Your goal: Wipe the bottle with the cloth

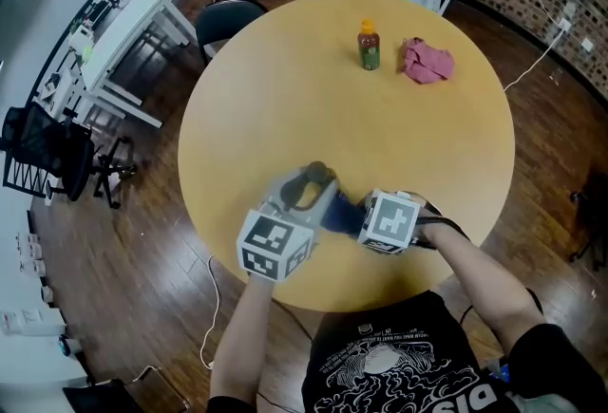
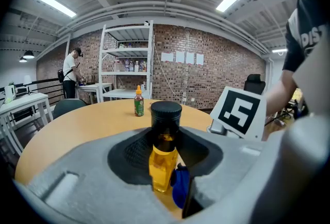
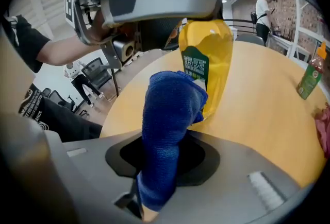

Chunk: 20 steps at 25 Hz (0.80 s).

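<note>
My left fingers (image 2: 87,182) clamp the black-capped yellow plastic bottle (image 2: 164,158) steady so my right fingers (image 3: 242,171), pinching the blue terry cloth (image 3: 167,125), can rub it.

Grey shell with black pads on left gripper (image 2: 166,138). Between its jaws, bottle (image 2: 163,164): amber-yellow liquid, black cap, green label with white print. Same grey and black on right gripper (image 3: 165,153), with bright blue cloth (image 3: 170,109) in its jaws. Black-and-white square patterns on marker cubes (image 1: 275,245). Under both grippers, plain tan-yellow table (image 1: 285,98). Well ahead of the jaws, small bottle (image 1: 369,46) with green label and orange cap; just beside it, pink rag (image 1: 426,61). Dark brown plank floor (image 1: 123,259).
</note>
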Each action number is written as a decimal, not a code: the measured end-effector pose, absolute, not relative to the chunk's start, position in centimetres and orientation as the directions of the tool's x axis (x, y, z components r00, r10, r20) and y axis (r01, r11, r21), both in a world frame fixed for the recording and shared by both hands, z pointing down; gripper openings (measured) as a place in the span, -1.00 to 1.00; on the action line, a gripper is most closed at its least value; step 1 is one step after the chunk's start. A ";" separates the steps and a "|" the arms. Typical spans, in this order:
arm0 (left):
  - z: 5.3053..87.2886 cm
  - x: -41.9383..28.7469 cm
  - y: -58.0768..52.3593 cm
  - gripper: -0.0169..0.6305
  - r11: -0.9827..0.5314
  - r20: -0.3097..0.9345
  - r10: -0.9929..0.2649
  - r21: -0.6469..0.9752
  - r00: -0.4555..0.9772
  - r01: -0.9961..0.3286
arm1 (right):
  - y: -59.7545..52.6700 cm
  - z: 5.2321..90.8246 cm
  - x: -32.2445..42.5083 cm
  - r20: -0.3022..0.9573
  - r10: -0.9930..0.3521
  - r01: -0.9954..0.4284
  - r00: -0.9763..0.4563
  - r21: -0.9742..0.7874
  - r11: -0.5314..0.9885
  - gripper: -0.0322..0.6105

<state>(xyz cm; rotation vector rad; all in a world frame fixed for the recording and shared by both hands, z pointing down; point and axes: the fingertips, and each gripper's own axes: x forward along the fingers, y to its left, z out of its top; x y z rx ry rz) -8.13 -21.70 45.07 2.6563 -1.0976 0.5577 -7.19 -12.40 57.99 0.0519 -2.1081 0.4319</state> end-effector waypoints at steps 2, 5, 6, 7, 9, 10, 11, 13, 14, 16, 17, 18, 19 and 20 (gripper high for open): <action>45.0 -8.1 -21.6 -0.51 -0.701 0.420 -0.631 0.051 0.652 -0.711 | -11.8 58.7 -6.9 0.839 0.174 -0.206 -0.516 -0.318 0.925 -0.48; 45.0 -8.0 -21.6 -0.51 -0.701 0.419 -0.632 0.052 0.653 -0.712 | -10.7 59.6 -6.4 0.845 0.266 -0.230 -0.463 -0.404 0.885 -0.48; 45.0 -8.0 -21.6 -0.51 -0.700 0.418 -0.632 0.052 0.652 -0.712 | -10.5 59.8 -6.2 0.843 0.290 -0.235 -0.453 -0.426 0.874 -0.48; 45.0 -8.0 -21.6 -0.51 -0.699 0.418 -0.633 0.052 0.652 -0.713 | -10.3 59.7 -5.9 0.841 0.302 -0.236 -0.449 -0.438 0.868 -0.48; 45.0 -7.9 -21.6 -0.51 -0.701 0.415 -0.633 0.052 0.654 -0.712 | -10.5 59.0 -5.2 0.833 0.301 -0.230 -0.464 -0.442 0.867 -0.48; 45.0 -7.8 -21.5 -0.51 -0.703 0.413 -0.632 0.052 0.656 -0.710 | -10.9 58.3 -4.7 0.827 0.292 -0.227 -0.481 -0.439 0.869 -0.48; 45.0 -7.8 -21.4 -0.51 -0.705 0.412 -0.630 0.051 0.658 -0.707 | -11.5 57.2 -4.1 0.818 0.275 -0.226 -0.506 -0.434 0.872 -0.48; 45.1 -7.9 -21.3 -0.51 -0.706 0.408 -0.630 0.052 0.661 -0.706 | -13.9 54.3 -3.2 0.796 0.219 -0.237 -0.565 -0.411 0.880 -0.48; 45.0 -8.0 -21.4 -0.51 -0.705 0.405 -0.632 0.053 0.661 -0.707 | -15.3 52.6 -2.9 0.784 0.184 -0.245 -0.593 -0.394 0.886 -0.48; 45.0 -8.0 -21.5 -0.51 -0.701 0.400 -0.637 0.054 0.659 -0.711 | -18.0 49.5 -2.4 0.772 0.115 -0.252 -0.625 -0.340 0.906 -0.48; 44.9 -8.0 -21.4 -0.51 -0.700 0.398 -0.639 0.053 0.658 -0.712 | -19.1 48.2 -2.4 0.774 0.087 -0.248 -0.628 -0.304 0.920 -0.48; 44.9 -8.0 -21.4 -0.51 -0.700 0.397 -0.640 0.051 0.658 -0.712 | -19.9 47.3 -2.4 0.778 0.064 -0.237 -0.625 -0.268 0.934 -0.48; 44.9 -8.0 -21.3 -0.51 -0.701 0.396 -0.640 0.051 0.658 -0.712 | -20.6 46.5 -2.7 0.782 0.049 -0.223 -0.622 -0.237 0.945 -0.48; 44.9 -8.0 -21.2 -0.51 -0.701 0.396 -0.639 0.051 0.659 -0.711 | -21.2 45.9 -3.0 0.784 0.039 -0.209 -0.619 -0.213 0.954 -0.48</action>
